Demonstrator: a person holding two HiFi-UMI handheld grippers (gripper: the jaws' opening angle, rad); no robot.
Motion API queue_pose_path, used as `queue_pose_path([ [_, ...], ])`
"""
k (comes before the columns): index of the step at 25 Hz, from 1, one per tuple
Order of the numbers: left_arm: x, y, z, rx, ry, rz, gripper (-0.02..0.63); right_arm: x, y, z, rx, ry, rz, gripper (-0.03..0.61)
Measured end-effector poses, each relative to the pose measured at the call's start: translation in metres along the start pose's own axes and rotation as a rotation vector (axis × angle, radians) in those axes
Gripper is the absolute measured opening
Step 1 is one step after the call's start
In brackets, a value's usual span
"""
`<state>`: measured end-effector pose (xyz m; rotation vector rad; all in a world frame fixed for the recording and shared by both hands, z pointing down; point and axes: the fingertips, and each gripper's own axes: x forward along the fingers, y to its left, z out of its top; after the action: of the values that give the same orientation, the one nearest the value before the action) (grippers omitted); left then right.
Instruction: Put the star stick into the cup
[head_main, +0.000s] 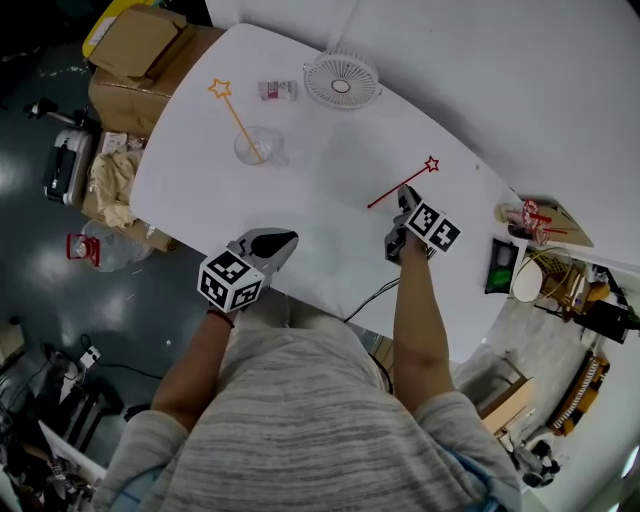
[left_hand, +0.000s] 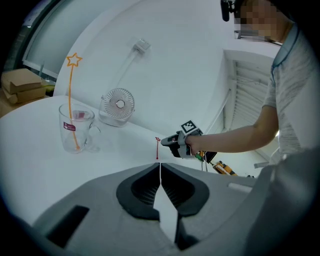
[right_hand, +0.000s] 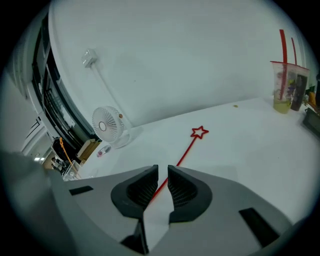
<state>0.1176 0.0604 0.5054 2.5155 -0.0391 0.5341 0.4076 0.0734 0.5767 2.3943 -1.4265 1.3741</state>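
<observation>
The red star stick (right_hand: 187, 147) lies flat on the table, its long axis running straight away from my right claw (right_hand: 163, 172). Its plain end sits in the narrow gap between my jaws and the star is at the far tip, pointing toward the table's right-hand far edge. My right jaws are only slightly apart, one on each side of the stick. As far as I can judge they are not pinching it yet, so I'd say closing on it is the step in hand. The cup (head_main: 258, 147) stands well off to my left and further away across the table, upright, with an orange star stick (head_main: 236, 117) leaning in it. Once I have the red one, it will need tipping up from flat and carrying sideways. My left claw (left_hand: 160, 167) is nearer the cup, but its jaws are closed together on nothing and it hangs at the near edge. The table (head_main: 330, 180) is smooth, white and mostly bare between stick and cup. A small fan (head_main: 341, 80) stands at the back by a white wall. Cardboard boxes (head_main: 140, 60) sit on the dark floor to the left.
</observation>
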Motion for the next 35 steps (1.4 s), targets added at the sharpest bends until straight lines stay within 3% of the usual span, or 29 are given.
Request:
queue_pose_path([
  [7,0.000,0.011,0.003,0.001,0.017,-0.021,0.017,0.020,-0.019,-0.003,0.113,0.071,-0.124,0.086],
  [13,-0.006,0.020,0.003,-0.009,0.024,-0.026,0.017,0.028,-0.026,-0.007,0.090,0.116,-0.295,0.094],
  [17,-0.012,0.027,0.002,-0.013,0.027,-0.024,0.017,0.025,-0.029,-0.008,0.023,0.126,-0.383,0.044],
  [21,-0.014,0.031,0.002,-0.015,0.025,-0.026,0.017,0.026,-0.030,-0.008,-0.045,0.163,-0.358,0.023],
  [27,-0.018,0.031,0.001,-0.011,0.026,-0.032,0.017,0.027,-0.030,-0.007,0.012,0.153,-0.287,0.020],
  [30,-0.021,0.031,-0.001,-0.011,0.026,-0.025,0.017,0.024,-0.024,-0.003,0.061,0.095,-0.230,0.020],
  [35,-0.025,0.026,-0.005,-0.011,0.021,-0.017,0.017,0.011,0.003,0.020,0.178,-0.091,-0.069,0.020],
])
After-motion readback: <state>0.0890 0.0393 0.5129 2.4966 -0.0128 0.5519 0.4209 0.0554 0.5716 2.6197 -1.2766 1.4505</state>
